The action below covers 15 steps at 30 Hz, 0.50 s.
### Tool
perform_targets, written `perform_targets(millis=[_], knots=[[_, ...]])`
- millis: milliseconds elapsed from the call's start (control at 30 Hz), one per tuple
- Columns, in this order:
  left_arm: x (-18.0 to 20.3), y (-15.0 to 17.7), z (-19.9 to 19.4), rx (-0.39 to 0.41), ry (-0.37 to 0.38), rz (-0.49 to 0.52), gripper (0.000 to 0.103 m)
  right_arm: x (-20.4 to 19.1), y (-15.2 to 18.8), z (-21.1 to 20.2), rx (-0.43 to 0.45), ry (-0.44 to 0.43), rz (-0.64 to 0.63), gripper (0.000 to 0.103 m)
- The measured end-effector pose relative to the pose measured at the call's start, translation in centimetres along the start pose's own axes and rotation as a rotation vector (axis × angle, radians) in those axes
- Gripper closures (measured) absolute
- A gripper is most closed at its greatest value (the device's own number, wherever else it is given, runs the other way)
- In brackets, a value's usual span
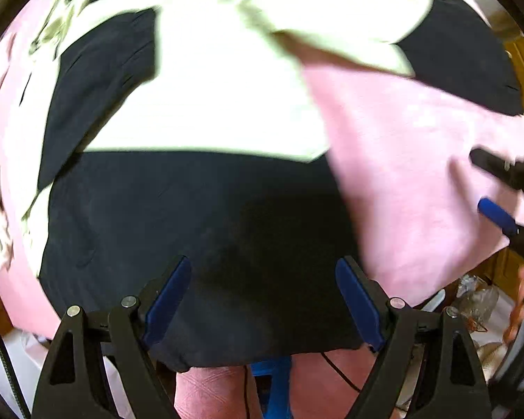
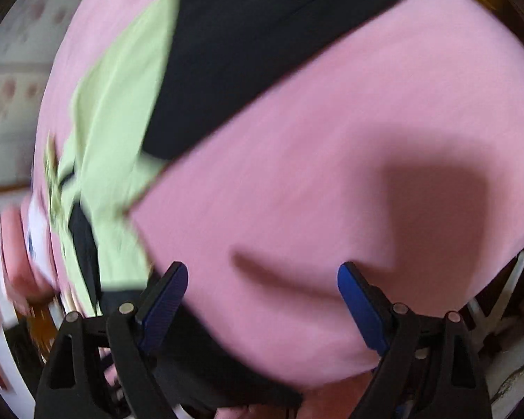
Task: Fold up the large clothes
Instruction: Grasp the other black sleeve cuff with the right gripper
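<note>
A large black and pale-green garment [image 1: 199,111] lies spread on a pink sheet [image 1: 419,160]. Its black lower part [image 1: 192,223] reaches the near edge. My left gripper [image 1: 263,269] is open above that black hem and holds nothing. My right gripper [image 1: 485,185] shows at the right edge of the left wrist view, over the pink sheet. In the right wrist view the right gripper [image 2: 262,276] is open and empty above the pink sheet [image 2: 332,139]. The garment [image 2: 122,104] lies to its left, its black band [image 2: 255,35] running up and right. Both views are blurred.
The pink sheet's near edge drops off below the left gripper, with a blue object [image 1: 279,384] and a thin cable [image 1: 339,370] underneath. Clutter and plastic wrap [image 1: 478,300] lie at the lower right. A patterned wall [image 2: 10,87] is at the left.
</note>
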<state>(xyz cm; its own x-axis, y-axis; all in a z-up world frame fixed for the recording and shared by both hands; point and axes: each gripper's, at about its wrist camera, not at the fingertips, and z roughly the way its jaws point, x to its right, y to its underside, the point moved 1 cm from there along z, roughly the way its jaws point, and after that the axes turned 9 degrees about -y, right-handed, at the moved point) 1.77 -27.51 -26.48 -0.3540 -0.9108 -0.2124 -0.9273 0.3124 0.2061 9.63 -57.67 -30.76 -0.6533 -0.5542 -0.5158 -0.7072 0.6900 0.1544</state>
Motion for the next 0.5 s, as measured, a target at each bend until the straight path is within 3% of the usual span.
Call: perform_targets(millis=[233,400,500], knots=[[4.4,-4.2,-0.8,0.026,0.018,0.019,0.019,4.3,-6.8,-2.7,0.144,-0.068,0.171,0.015],[7.7,-6.6,-2.1,0.1,0.018,0.043,0.019,4.6,-10.3,-3.0,0.226,-0.001,0.227,0.015],[8.9,-7.6,-1.9,0.098,0.032,0.05,0.019,3.5,-11.9,-3.5,0.296,0.074,0.154,0.014]])
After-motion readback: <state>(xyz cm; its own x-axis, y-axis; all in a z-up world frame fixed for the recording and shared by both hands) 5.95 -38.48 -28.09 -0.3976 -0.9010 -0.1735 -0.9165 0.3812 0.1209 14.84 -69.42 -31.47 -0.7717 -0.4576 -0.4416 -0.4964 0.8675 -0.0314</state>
